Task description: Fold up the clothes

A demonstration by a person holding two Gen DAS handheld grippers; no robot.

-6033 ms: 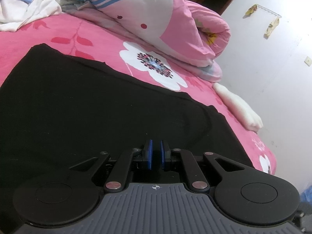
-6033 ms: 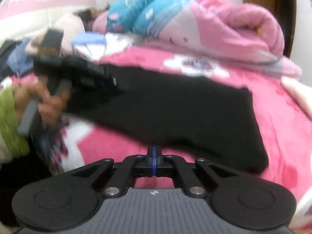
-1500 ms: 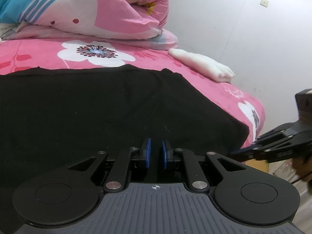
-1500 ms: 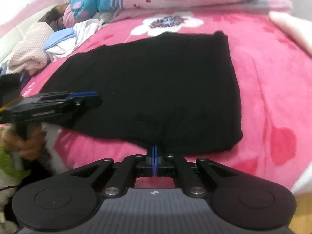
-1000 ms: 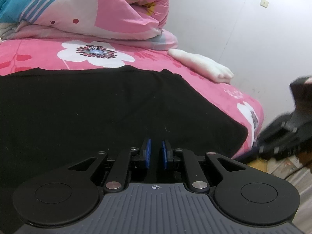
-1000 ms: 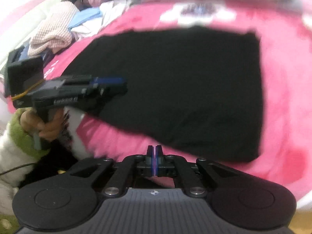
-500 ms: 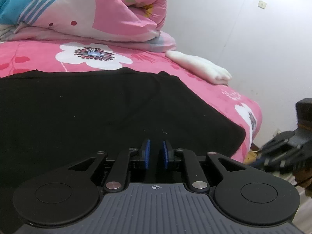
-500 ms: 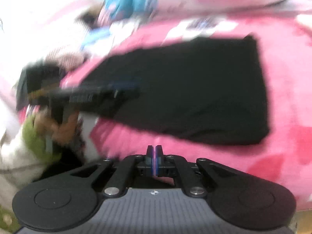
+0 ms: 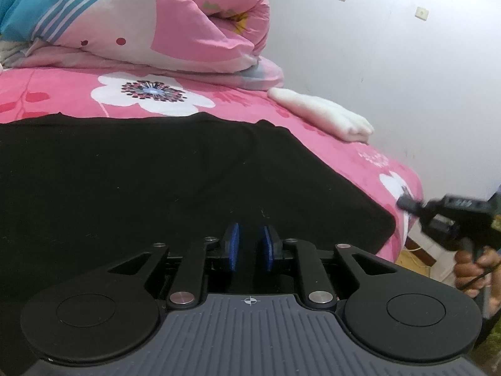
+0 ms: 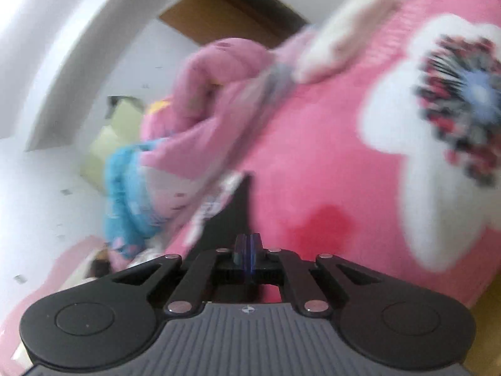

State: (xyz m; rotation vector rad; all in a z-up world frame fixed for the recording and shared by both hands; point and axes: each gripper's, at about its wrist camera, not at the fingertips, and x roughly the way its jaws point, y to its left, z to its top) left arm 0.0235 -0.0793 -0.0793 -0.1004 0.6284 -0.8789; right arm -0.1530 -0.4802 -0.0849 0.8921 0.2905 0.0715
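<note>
Black garment [image 9: 156,181] lying flat on the pink bed [image 9: 313,131], left tongs [image 9: 249,246] just opening over its near edge, gripping nothing, right tongs [image 10: 249,255] closed and empty beside its corner.

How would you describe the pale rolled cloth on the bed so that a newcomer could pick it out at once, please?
Start from the pink flower-print bed cover and follow the edge nearest the white wall. Past the bundled pink and blue quilt lies a cream, soft-looking rolled cloth, long and narrow. Unlike the flat black garment spread nearby, it is pale, plain and rolled.
</note>
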